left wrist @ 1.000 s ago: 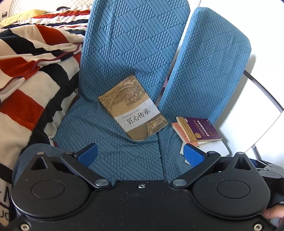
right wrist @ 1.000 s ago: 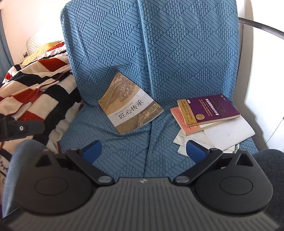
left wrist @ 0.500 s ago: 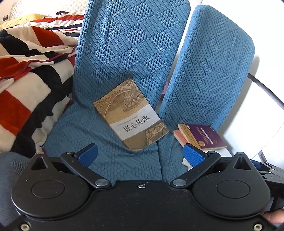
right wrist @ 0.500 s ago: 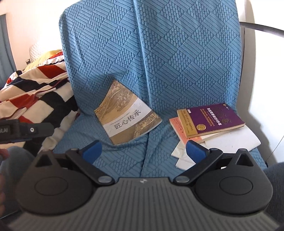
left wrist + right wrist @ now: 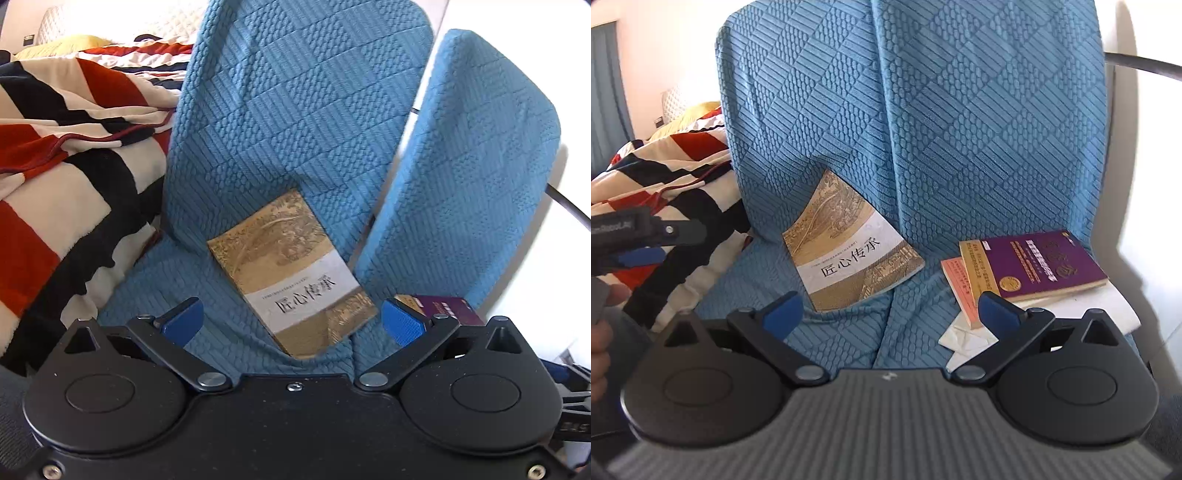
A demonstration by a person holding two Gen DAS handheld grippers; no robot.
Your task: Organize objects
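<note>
A tan book with a white title band (image 5: 291,273) (image 5: 849,254) lies tilted on the left blue seat. My left gripper (image 5: 291,325) hangs open just in front of its near end, with nothing between the blue pads. On the right seat a purple book (image 5: 1038,264) (image 5: 443,306) tops a salmon book (image 5: 960,284) and loose white papers (image 5: 1082,306). My right gripper (image 5: 890,314) is open too, its right pad in front of that stack. The left gripper's side shows at the right wrist view's left edge.
Two seats under a blue quilted cover (image 5: 295,110) (image 5: 923,110) fill both views. A striped red, black and cream blanket (image 5: 66,158) (image 5: 676,173) lies to the left. A dark metal bar (image 5: 1141,64) curves past the right seat. A hand (image 5: 602,339) shows at the left edge.
Both grippers have moved forward and lower toward the seats. The tan book has grown larger between the left pads. The books have not moved, and both grippers stay open.
</note>
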